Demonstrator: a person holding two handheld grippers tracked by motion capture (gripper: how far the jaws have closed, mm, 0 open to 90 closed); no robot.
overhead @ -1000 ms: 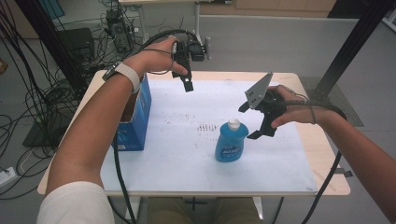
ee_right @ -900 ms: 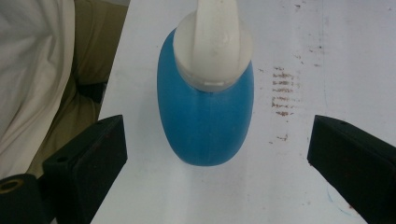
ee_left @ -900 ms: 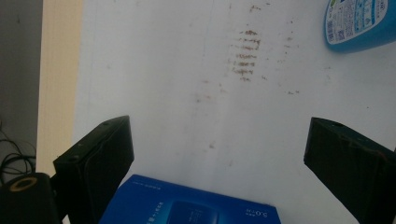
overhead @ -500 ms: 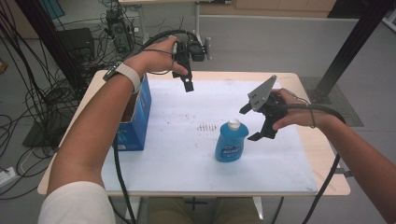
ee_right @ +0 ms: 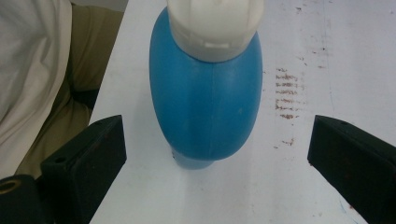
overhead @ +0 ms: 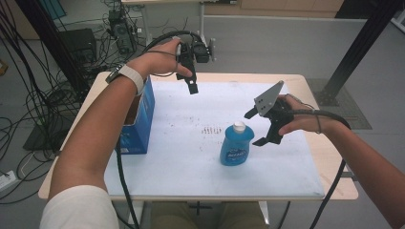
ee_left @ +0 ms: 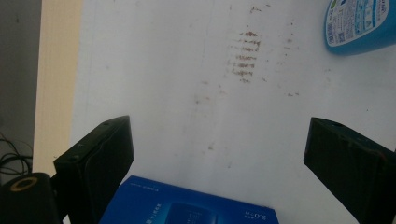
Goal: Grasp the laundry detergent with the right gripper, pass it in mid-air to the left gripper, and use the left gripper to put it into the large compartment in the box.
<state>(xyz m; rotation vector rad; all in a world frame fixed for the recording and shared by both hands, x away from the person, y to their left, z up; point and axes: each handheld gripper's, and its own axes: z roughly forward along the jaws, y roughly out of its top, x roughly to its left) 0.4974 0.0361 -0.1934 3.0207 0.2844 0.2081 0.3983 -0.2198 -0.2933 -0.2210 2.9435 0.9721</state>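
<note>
A blue bottle [overhead: 235, 148] with a white cap [overhead: 239, 126] stands upright near the middle of the white table top [overhead: 191, 157]. My right gripper [overhead: 256, 128] hovers just to its right, open, with its jaws pointing at the bottle's neck. In the right gripper view the bottle [ee_right: 210, 98] and its cap [ee_right: 215, 23] stand ahead of the wide-apart jaws of the right gripper [ee_right: 217, 135], untouched. My left gripper [overhead: 192, 88] hangs high over the table's far side, pointing down. In its own view the left gripper [ee_left: 217, 140] is open with nothing between its jaws.
A blue carton [overhead: 138, 121] stands at the table's left edge, and its top [ee_left: 187, 205] shows below the left gripper's jaws. Small brown marks [overhead: 210, 130] dot the white top. Cables and equipment [overhead: 119, 28] lie on the floor beyond the table. A black post [overhead: 353, 52] rises at the right.
My right gripper has drifted very slightly beside the bottle. The left gripper, the bottle and the carton stand as before.
</note>
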